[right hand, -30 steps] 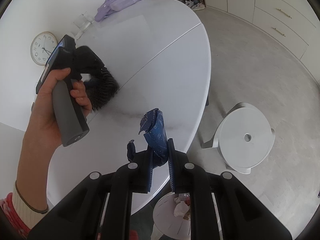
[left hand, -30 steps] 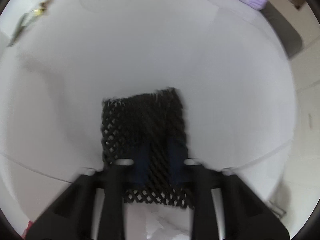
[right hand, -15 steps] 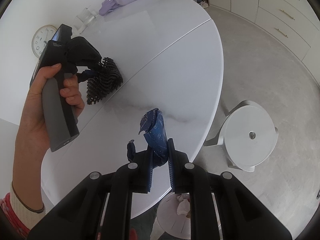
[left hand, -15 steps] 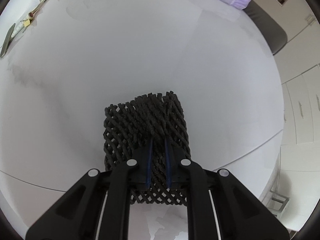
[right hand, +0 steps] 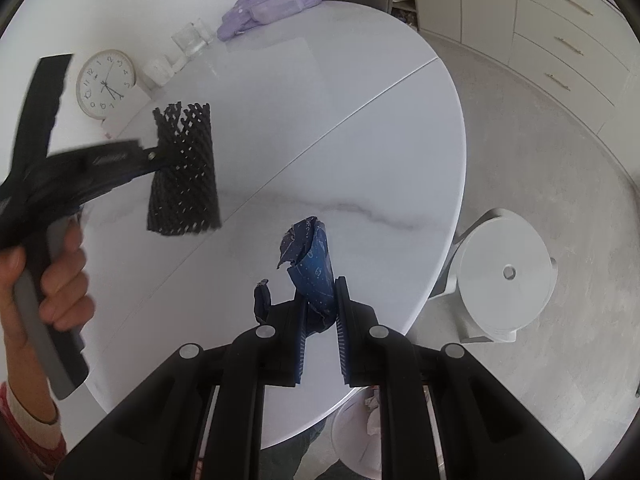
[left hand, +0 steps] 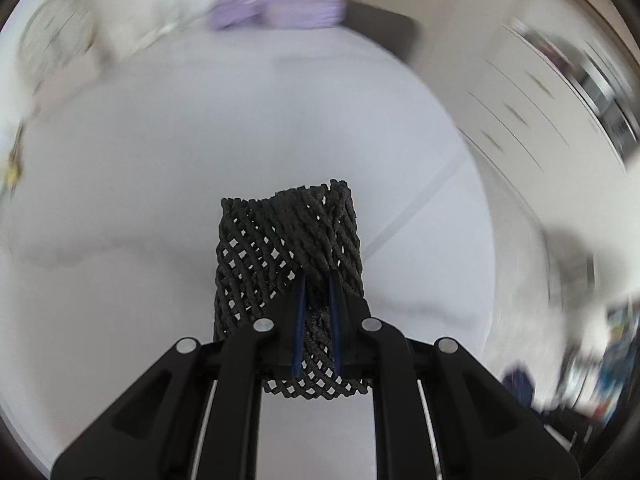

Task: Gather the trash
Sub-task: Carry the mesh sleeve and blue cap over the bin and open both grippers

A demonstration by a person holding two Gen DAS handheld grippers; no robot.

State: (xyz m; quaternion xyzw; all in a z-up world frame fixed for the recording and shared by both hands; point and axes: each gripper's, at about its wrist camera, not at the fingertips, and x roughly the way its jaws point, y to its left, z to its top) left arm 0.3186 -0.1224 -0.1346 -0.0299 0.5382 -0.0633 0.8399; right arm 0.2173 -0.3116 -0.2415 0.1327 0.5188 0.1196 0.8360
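My left gripper [left hand: 317, 280] is shut on a black foam net sleeve [left hand: 280, 240] and holds it lifted above the white table [left hand: 160, 200]. In the right wrist view the same sleeve [right hand: 184, 184] hangs from the left gripper [right hand: 154, 156] at the left, clear of the table. My right gripper [right hand: 320, 292] is shut on a crumpled blue wrapper [right hand: 316, 264] over the table's near edge. A white trash bin [right hand: 360, 432] with crumpled paper in it shows below the table edge, partly hidden by the right gripper.
On the table [right hand: 320, 100] at the back lie a purple pouch [right hand: 272, 0], a clear glass [right hand: 192, 38] and a white clock [right hand: 105, 82]. A white round stool [right hand: 508, 276] stands on the floor to the right. Cabinets with drawers line the far right.
My left gripper has lifted the net sleeve off the table and swung right, towards the right gripper. The right gripper has held the blue wrapper almost still.
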